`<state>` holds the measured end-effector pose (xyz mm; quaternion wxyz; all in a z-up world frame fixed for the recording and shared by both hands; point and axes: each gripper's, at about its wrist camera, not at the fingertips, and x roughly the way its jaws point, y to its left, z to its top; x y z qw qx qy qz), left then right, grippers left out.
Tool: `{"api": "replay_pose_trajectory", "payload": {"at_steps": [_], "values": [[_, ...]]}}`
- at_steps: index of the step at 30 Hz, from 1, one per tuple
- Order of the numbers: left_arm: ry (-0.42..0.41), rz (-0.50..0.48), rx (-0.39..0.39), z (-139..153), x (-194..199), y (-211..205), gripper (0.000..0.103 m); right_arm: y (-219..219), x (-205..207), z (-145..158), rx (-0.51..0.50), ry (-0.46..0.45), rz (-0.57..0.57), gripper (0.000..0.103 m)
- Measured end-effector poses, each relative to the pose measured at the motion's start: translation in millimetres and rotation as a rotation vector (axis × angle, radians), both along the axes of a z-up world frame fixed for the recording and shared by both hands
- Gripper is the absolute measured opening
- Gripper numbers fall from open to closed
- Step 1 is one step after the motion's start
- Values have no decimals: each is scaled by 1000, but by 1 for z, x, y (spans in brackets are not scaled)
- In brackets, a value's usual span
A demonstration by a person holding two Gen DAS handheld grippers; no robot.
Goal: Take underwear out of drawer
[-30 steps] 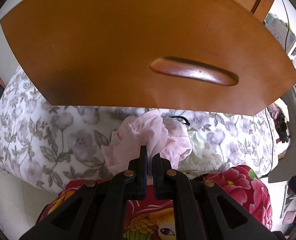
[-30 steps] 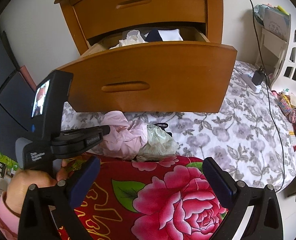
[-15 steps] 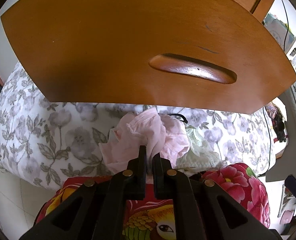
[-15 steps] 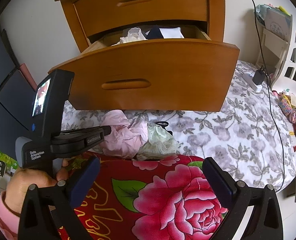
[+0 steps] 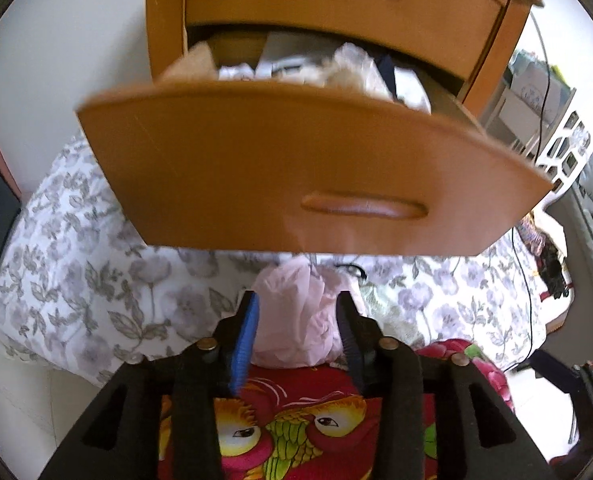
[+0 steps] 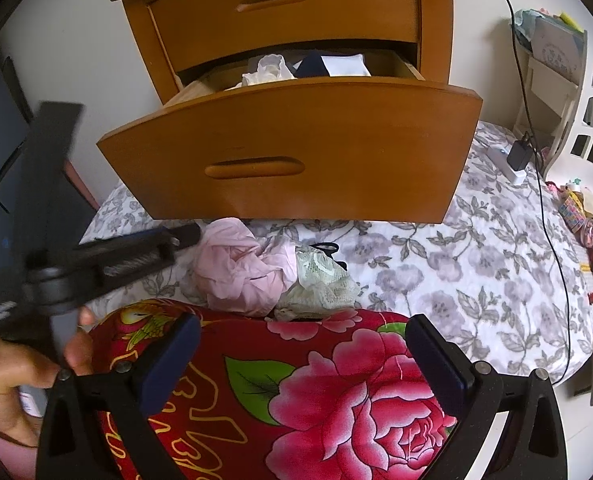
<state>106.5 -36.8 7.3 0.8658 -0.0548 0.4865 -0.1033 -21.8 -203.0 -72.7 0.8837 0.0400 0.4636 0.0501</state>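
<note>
Pink underwear lies crumpled on the flowered bedsheet, under the front of the pulled-out wooden drawer. My left gripper hangs just above and to the left of it. Its jaws are opening, and the pads stand clear of the cloth. A pale lace garment lies against the pink one on the right. White and dark clothes remain in the drawer. My right gripper is open over the red blanket, holding nothing.
A red rose-print blanket covers the near side. The grey-flowered bedsheet stretches to the right, with a charger and cable on it. A white shelf stands far right. A hand grips the left tool.
The left gripper went from shut on the pink underwear to open and rose, leaving the underwear on the bed. The right gripper has not moved.
</note>
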Motion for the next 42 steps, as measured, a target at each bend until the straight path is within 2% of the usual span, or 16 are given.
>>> {"api": "replay_pose_trajectory", "payload": {"at_steps": [5,9,12,13,16,20,21,23,35,42], "values": [[-65,23,-8,31,-9,12,48,1,-1,1,-2,-2,3,103],[-116,47,-4,51,-19,22,61,1,0,1,-3,-1,3,103],[-148,74,1,61,-26,33,63,1,0,1,-5,-2,7,103],[-154,81,5,63,-28,36,64,1,0,1,-6,-1,7,103],[-158,97,11,60,-33,45,78,2,1,0,-8,4,7,103],[-172,107,-12,52,-35,56,81,4,1,-1,-14,8,13,103],[-172,112,-16,50,-37,58,89,5,1,-1,-16,8,15,103],[-183,127,-21,46,-39,61,98,6,1,-2,-20,9,19,103],[-222,135,-77,37,-44,65,100,9,0,-3,-29,5,25,103],[-229,142,-78,32,-43,66,100,7,0,0,-5,-18,8,103]]}}
